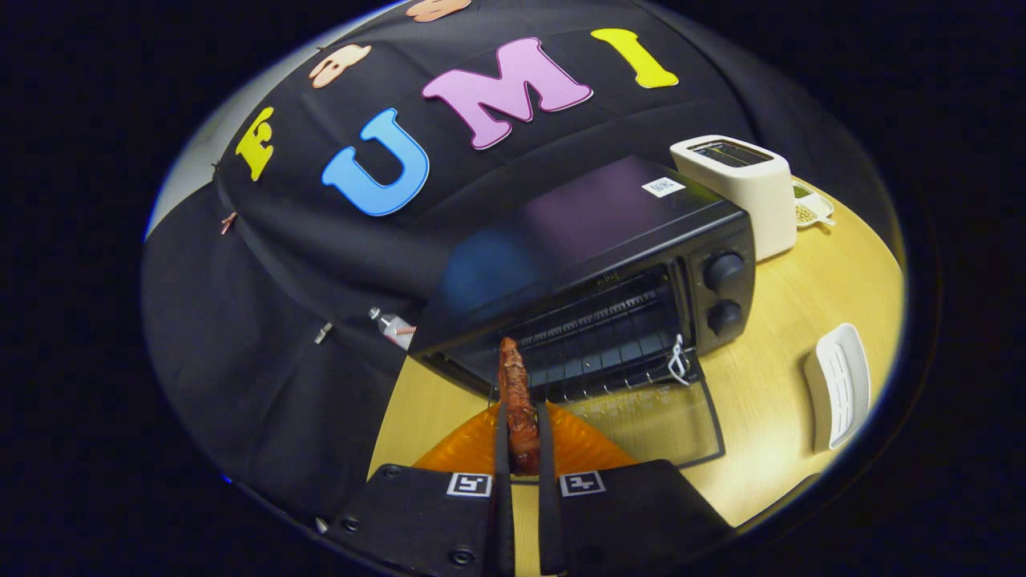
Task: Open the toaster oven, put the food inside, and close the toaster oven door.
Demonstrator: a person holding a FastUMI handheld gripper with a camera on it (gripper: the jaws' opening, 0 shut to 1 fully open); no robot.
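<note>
The toaster oven (609,296) door (657,421) is already opened; the sausage (519,405) is gripped between the jaws, just ahead of the rack (597,353); placing and closing are left.

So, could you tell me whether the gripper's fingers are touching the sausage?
Touching. The gripper view shows the gripper shut on the sausage, both fingers pressing its sides.

The toaster oven (609,272) is set on the table (769,401), just ahead of the gripper (523,417) at twelve o'clock, its door (657,421) laid open toward the fingers. A sausage (517,401) is clamped between both fingers, over a plate (585,449). A toaster (741,188) is placed beside the oven at two o'clock, a dish (816,210) behind it. A ridged tray (838,385) is found at three o'clock.
</note>
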